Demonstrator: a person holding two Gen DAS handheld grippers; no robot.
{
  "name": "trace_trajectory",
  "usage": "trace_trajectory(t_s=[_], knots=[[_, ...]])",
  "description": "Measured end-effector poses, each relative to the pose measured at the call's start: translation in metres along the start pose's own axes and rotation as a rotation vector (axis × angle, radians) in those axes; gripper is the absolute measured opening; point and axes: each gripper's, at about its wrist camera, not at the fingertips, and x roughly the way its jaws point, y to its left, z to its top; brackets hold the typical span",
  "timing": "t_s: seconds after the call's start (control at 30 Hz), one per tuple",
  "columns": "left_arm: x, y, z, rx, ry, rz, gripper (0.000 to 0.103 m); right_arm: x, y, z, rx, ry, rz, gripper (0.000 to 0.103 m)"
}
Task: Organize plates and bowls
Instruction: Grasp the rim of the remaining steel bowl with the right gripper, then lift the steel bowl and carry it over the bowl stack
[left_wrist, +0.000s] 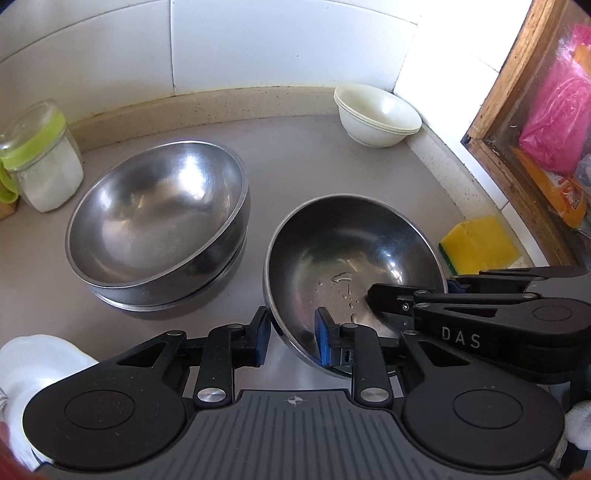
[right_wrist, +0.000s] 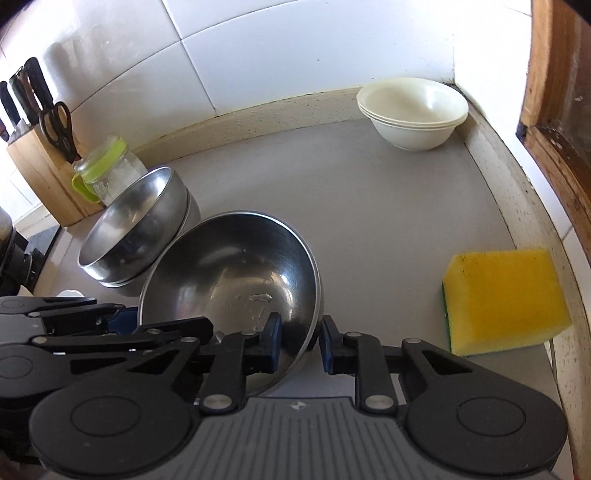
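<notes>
A wet steel bowl sits tilted on the grey counter, also in the right wrist view. My left gripper straddles its near-left rim, one blue pad inside and one outside, with a gap still showing. My right gripper straddles the near-right rim the same way; it shows from the side in the left wrist view. A stack of steel bowls stands to the left. Stacked cream bowls sit in the back corner.
A yellow sponge lies right of the bowl by the counter's raised edge. A glass jar with a green lid and a wooden knife block stand at the left. A wooden window frame is at the right. A white plate is near left.
</notes>
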Motion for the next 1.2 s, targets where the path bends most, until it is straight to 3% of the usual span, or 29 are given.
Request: trace_trajectory(t_s=[0.8,1.2], knots=[[-0.001,-0.015,-0.005,0.070,0.002,-0.002,0.038,-0.010,-0.013,-0.009,0.079,0.004,0.003,0.026],[0.005,-0.010,-0.003,0.062,-0.008,0.039,0.065,-0.003,-0.025,-0.008,0.152,0.009,0.038,0.030]])
